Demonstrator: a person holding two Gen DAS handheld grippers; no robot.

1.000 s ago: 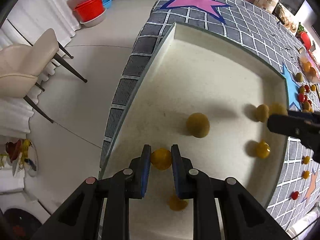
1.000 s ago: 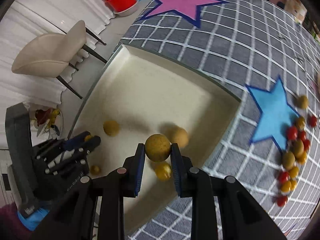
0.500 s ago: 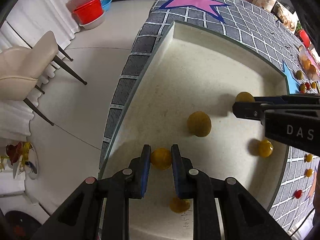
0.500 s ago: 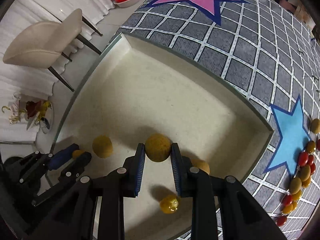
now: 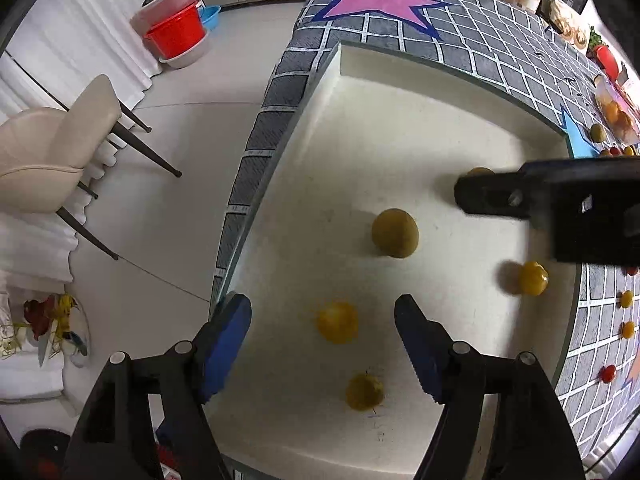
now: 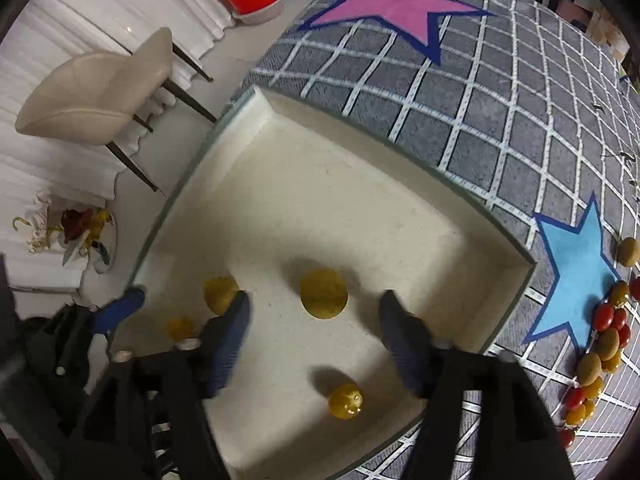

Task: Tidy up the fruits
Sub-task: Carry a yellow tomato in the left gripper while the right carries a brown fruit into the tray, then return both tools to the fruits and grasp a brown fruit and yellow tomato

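Both fruits are being let go inside the white tray (image 5: 400, 92): the left gripper (image 5: 322, 322) and right gripper (image 6: 314, 314) jaws are opening wide, with a fruit lying loose between each. They should be lifted straight up so nothing is bumped.

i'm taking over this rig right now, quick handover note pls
Left gripper: jaws opening, nothing pinched; a yellow fruit lies loose between them on the tray floor.
Right gripper: jaws opening too; a brownish round fruit sits free between them.
White tray: five fruits visible inside, all yellow or brownish.
Left to do: the pile of red, yellow and green fruits beside the blue star on the tablecloth is not yet sorted.
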